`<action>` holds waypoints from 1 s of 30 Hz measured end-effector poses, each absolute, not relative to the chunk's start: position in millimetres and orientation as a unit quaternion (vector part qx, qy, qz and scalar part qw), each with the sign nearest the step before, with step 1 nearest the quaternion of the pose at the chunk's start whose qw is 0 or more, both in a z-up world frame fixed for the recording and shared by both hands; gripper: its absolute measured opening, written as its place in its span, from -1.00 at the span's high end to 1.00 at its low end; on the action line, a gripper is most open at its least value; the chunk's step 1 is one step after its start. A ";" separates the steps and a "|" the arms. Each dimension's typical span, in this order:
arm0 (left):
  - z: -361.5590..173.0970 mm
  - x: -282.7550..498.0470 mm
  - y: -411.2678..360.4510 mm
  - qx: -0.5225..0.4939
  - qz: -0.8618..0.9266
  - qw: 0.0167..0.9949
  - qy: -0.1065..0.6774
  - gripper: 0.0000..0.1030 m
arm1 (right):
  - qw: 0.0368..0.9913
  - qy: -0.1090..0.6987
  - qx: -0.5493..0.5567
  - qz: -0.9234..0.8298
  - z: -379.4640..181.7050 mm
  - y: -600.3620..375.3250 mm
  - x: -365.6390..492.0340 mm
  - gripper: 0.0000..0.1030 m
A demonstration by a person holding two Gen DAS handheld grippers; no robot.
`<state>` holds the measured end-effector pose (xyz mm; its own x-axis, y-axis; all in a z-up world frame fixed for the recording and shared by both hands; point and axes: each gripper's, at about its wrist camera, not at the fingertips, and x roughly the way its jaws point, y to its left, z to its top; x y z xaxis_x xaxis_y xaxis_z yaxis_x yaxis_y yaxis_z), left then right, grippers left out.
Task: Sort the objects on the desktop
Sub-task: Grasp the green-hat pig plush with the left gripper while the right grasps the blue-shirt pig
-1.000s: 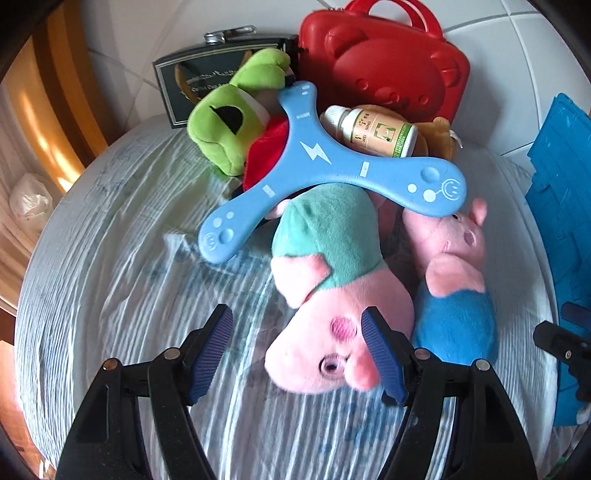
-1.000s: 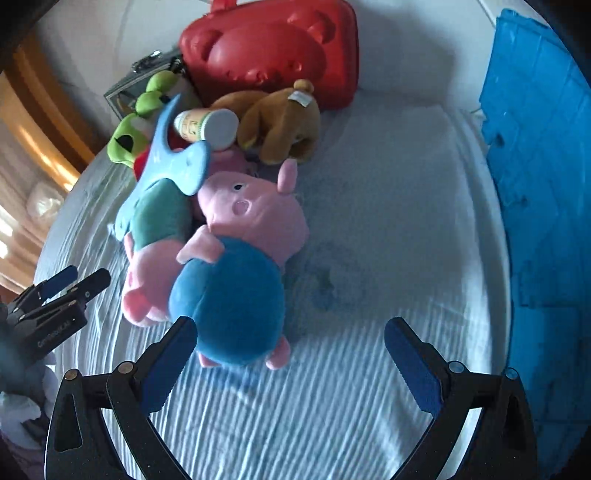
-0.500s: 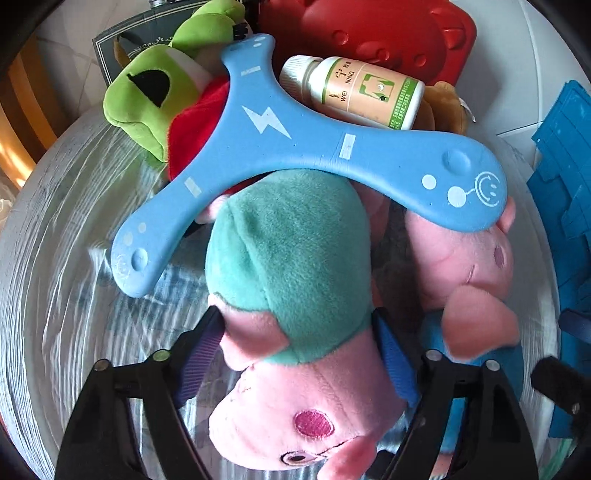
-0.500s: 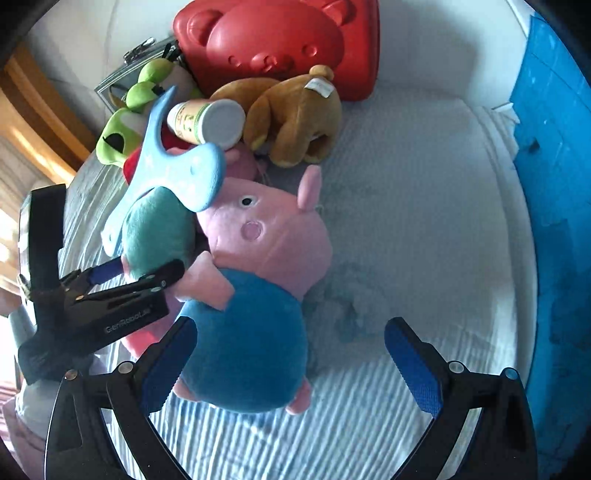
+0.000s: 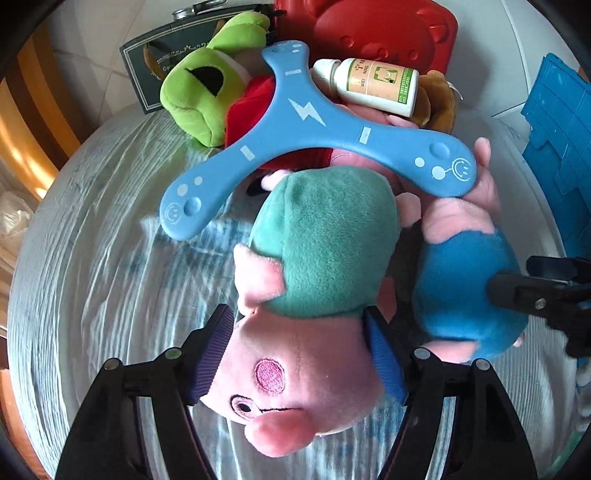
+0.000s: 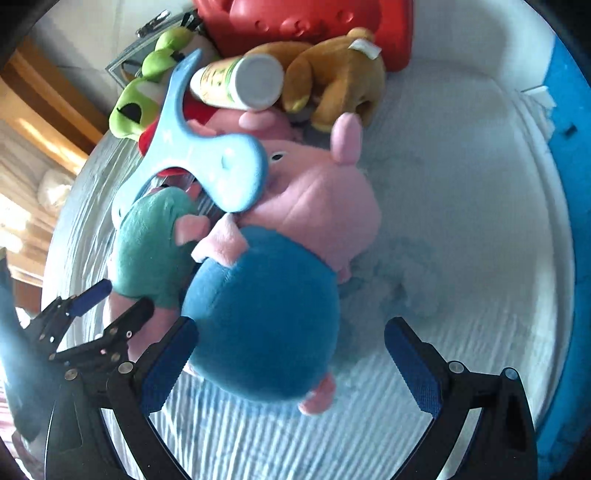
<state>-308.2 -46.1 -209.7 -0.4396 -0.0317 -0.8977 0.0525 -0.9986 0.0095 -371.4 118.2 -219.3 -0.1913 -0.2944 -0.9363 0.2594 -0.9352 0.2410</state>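
Note:
A pink pig plush in a green shirt (image 5: 317,251) lies on the striped cloth with its head between my left gripper's (image 5: 299,354) pads, which press its neck on both sides. It also shows in the right wrist view (image 6: 151,243). A second pig plush in a blue shirt (image 6: 266,317) lies beside it. My right gripper (image 6: 288,365) is open, its left pad against the blue body, the right pad apart from it. A blue three-armed boomerang (image 5: 306,125) lies across the pile, with a white bottle (image 5: 380,86) on top.
A green frog plush (image 5: 207,92), a brown bear plush (image 6: 332,70), a red bear-shaped case (image 5: 380,33) and a dark framed card (image 5: 155,62) sit at the back. A blue crate (image 5: 557,147) stands on the right. The cloth's right side (image 6: 461,206) is bare.
My left gripper moved forward over the green-shirt pig and closed on its neck. My right gripper moved forward around the blue-shirt pig's body.

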 end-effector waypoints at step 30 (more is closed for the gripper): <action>-248.3 -363.5 -38.7 0.566 -0.824 0.026 -0.005 -0.58 | 0.182 -0.036 0.651 -0.736 -233.0 119.8 -398.0 -0.84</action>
<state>-363.5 -38.7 -248.3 -0.3585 -0.0478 -0.9323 0.0364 -0.9986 0.0372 -398.0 119.8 -233.0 -0.0863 -0.3149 -0.9452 0.2221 -0.9309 0.2899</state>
